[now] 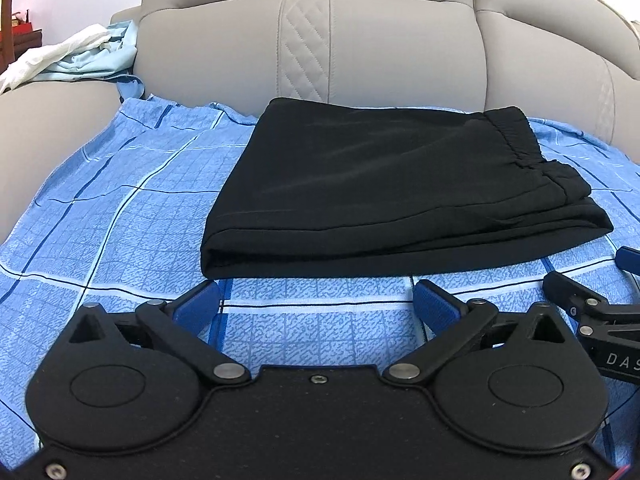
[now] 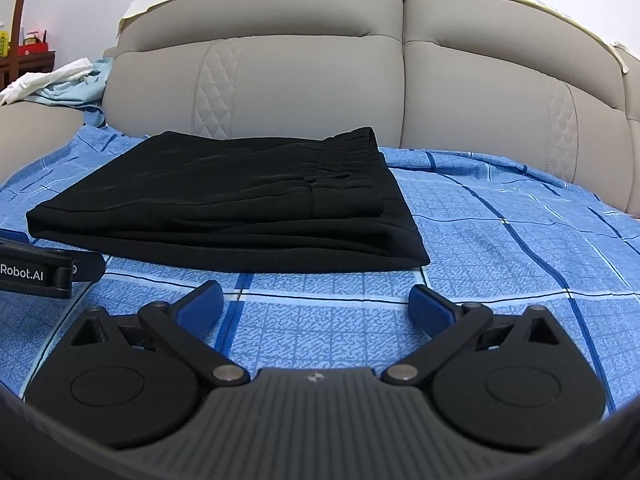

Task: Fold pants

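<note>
The left gripper [image 1: 316,300] hangs low over a sofa seat with its two blue-padded fingers [image 1: 198,304] spread wide and nothing between them. The right gripper [image 2: 316,300] sits just beside it, also spread wide and empty; each one's tip shows at the edge of the other's view.

Beneath both lies a blue checked sheet [image 1: 120,208], patterned in light and dark blue squares with thin dark lines. It covers the seat of a beige leather sofa [image 1: 224,52] and wrinkles near the back cushions.

Just beyond the fingertips, not touching them, the black pants [image 1: 360,184] rest flat on the sheet, folded into a compact rectangle of several layers. The long axis runs across the seat, roughly parallel to the sofa back. The gathered elastic waistband [image 1: 516,136] lies at the right end in the left wrist view, and a smooth fold closes the left end. The near long edge shows the stacked layers.

Behind the pants rise plump back cushions with a quilted diamond-stitched strip [image 1: 304,44]. On the sofa arm at far left, a heap of white and pale blue cloth [image 1: 72,56] lies crumpled. Past it stand a white wall and dark wooden furniture [image 2: 24,60] bearing small red items. No containers are in view.
</note>
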A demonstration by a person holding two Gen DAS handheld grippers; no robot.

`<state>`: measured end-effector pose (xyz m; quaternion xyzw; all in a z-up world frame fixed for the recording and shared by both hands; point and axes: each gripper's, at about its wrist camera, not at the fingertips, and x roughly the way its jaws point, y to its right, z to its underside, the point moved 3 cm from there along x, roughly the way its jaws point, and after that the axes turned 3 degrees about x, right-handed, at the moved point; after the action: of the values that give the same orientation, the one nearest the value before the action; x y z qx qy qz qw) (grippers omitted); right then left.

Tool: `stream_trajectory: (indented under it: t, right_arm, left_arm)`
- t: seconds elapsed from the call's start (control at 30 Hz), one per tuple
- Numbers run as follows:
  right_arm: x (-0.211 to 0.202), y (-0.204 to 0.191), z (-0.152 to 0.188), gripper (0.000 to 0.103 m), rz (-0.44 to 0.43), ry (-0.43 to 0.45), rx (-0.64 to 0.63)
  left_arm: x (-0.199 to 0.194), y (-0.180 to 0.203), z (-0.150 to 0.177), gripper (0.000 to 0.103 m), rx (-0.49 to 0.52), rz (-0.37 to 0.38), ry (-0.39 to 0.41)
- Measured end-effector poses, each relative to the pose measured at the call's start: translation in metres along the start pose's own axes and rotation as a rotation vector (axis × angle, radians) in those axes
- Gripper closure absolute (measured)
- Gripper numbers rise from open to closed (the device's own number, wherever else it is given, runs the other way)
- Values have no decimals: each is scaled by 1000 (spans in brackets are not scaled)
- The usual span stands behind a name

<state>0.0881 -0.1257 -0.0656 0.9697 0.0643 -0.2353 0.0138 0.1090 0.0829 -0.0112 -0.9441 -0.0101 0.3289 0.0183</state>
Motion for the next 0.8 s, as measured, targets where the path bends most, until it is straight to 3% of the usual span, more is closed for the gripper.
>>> stream_trajectory:
  t: [0.8]
  right_arm:
    - [-1,0,0,0,-8,4,1]
  left_arm:
    - [-1,-1,2,0,-4,2,7]
